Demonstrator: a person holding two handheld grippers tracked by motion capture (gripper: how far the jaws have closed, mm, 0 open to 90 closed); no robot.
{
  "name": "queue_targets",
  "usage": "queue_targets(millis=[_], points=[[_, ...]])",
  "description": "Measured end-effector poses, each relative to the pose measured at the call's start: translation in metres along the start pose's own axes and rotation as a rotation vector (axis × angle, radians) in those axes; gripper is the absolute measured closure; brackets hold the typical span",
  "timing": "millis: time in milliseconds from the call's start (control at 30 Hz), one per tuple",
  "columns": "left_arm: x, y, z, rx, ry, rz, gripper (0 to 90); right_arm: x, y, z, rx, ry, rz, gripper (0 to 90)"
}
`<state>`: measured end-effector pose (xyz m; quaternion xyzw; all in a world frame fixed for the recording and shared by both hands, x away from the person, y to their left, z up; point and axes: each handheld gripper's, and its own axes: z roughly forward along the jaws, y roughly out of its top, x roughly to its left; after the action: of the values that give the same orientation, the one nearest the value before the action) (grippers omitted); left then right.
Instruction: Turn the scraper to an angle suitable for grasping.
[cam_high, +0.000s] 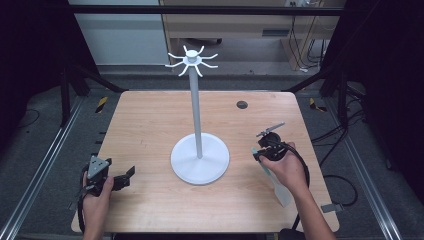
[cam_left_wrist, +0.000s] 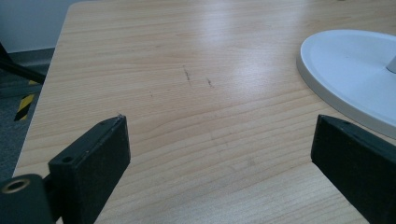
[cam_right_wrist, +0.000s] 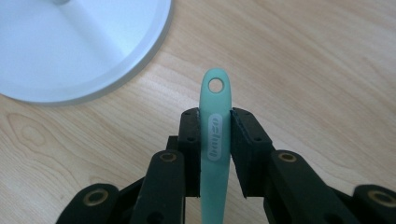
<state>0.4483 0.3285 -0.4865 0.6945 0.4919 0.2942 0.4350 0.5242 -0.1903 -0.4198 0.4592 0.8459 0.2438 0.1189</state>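
- Wooden table (cam_high: 150, 130), white hook stand (cam_high: 199, 155) at centre with a round base, a tall pole and hooks on top.
- Right gripper (cam_right_wrist: 215, 135) right of the stand base, jaws clamped on the spatula (cam_right_wrist: 215, 140) handle; the handle runs up between the pads and its tip sticks out past them (hang hole at the tip).
- Spatula: mint green and slim, with a pale oval logo patch on the handle; in the high view its pale blade (cam_high: 280, 192) trails back under the person's right hand, over the table's right side.
- Left gripper (cam_high: 112, 180) at the table's front left, jaws wide apart with bare table between them.
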Motion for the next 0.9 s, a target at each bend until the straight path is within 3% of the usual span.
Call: queue_targets(millis=[400, 567, 900], points=[[-0.002, 0.000, 0.001, 0.003, -0.003, 0.000, 4.2, -0.006, 0.007, -0.026, -0.056, -0.010, 0.004, 74.7], [-0.002, 0.000, 0.001, 0.002, -0.003, 0.000, 4.2, -0.009, 0.015, -0.043, -0.122, -0.019, 0.003, 74.8], [0.000, 0.000, 0.001, 0.002, 0.000, 0.003, 4.2, -0.009, 0.024, -0.058, -0.198, -0.029, 0.002, 74.8]])
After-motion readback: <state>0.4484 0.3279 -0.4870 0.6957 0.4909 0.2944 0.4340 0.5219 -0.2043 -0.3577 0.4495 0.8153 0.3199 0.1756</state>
